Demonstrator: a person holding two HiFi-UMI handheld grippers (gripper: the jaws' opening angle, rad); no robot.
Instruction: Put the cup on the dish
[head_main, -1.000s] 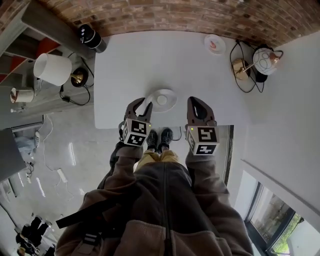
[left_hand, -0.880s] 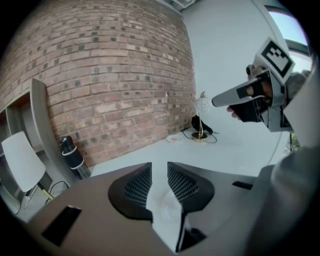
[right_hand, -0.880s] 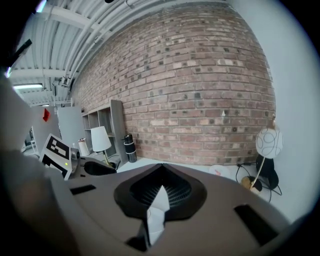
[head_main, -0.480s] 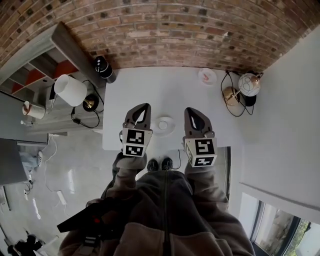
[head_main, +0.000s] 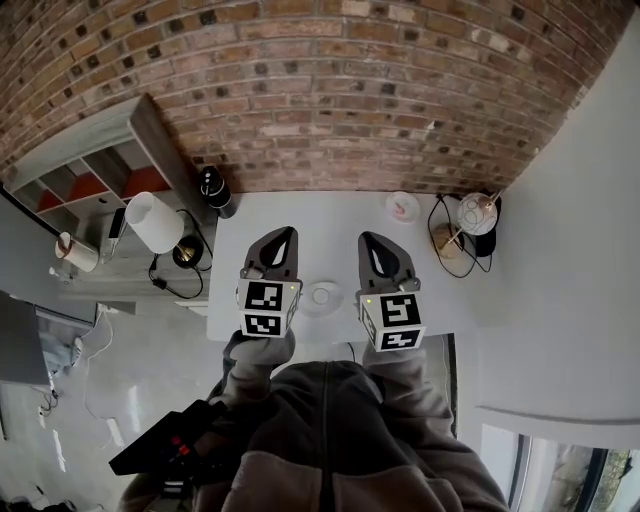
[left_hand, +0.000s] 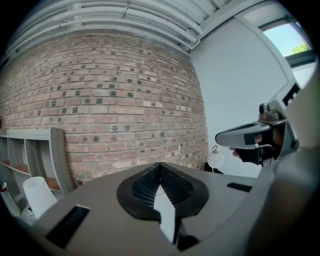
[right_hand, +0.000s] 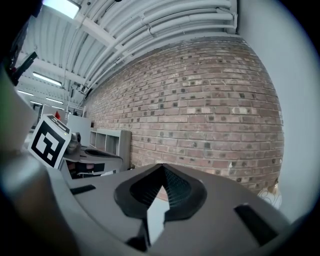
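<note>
As two claws (head_main: 288, 236) (head_main: 367, 242) hover (closed), one dish (head_main: 322, 296) rests.

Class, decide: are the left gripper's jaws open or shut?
Shut: the left gripper shows its tips meeting in its own view, nothing between them.

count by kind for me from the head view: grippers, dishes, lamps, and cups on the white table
grippers: 2, left gripper and right gripper, both shut and empty
dishes: 2, front dish and back dish
cups: 1, the cup on the front dish
lamps: 2, white-shade lamp and globe lamp
total: 7
</note>
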